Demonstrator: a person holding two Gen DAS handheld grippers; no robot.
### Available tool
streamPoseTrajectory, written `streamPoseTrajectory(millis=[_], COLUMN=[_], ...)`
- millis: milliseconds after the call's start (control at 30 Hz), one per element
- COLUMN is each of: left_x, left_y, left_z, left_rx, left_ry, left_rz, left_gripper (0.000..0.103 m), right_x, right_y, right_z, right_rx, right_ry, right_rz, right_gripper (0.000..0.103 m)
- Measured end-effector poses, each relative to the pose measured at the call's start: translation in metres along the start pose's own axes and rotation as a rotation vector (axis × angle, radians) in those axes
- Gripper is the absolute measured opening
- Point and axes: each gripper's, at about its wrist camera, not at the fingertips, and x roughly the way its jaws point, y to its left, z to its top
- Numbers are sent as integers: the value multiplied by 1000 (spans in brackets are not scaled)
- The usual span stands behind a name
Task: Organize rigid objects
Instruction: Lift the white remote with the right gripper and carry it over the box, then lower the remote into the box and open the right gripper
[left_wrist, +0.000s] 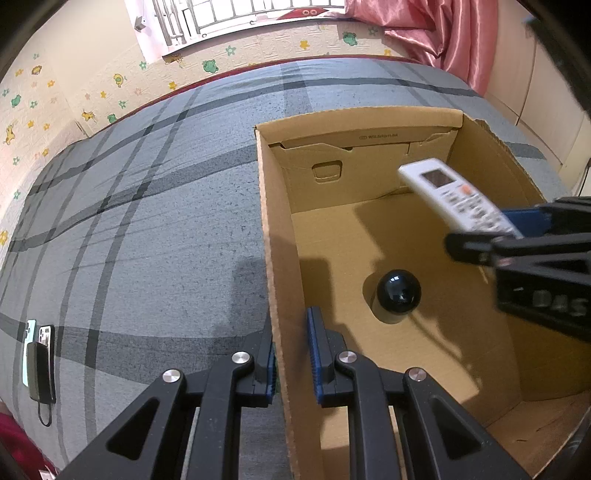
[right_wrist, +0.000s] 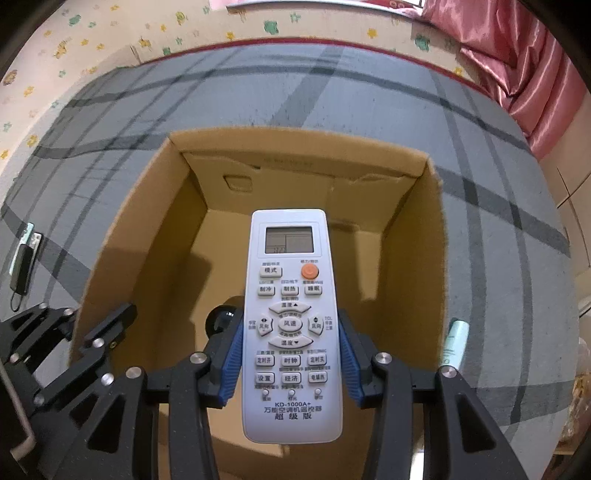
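White plastic remote (right_wrist: 291, 325), judged light, stiff and slippery, is gripped across its lower sides by the right tongs (right_wrist: 291, 363) above the box (right_wrist: 406, 236); the left tongs (left_wrist: 291, 360) are clamped on the box wall.

The remote (right_wrist: 291, 325) reads "KD-1000A+" above "超级版".

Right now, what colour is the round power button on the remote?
Orange, clearest in the right wrist view.

— What colours are on the bed cover (left_wrist: 147, 221)?
— Grey, crossed by darker plaid stripes. The cardboard box (left_wrist: 280, 258) is tan, the ball (left_wrist: 399, 291) glossy black.
— And the remote (right_wrist: 291, 321)?
— White, with one orange button. The curtain (left_wrist: 443, 29) is shiny pink.
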Motion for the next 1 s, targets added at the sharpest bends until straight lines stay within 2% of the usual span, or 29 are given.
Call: streamPoseTrajectory(millis=[433,500,1000], left_x=[0,0,0], left_y=[-2,-1,-2], left_z=[0,0,0], left_rx=[13,6,12], left_ry=[-3,-1,-2], left_rz=[15,9,16], left_gripper=[16,16,16], right_x=[49,53,59], right_y=[4,1,-5], right_z=[9,9,12], right_rx=[22,37,29], right_ry=[154,171,188], right_rz=[-29,-9,12], right_gripper=[50,50,51])
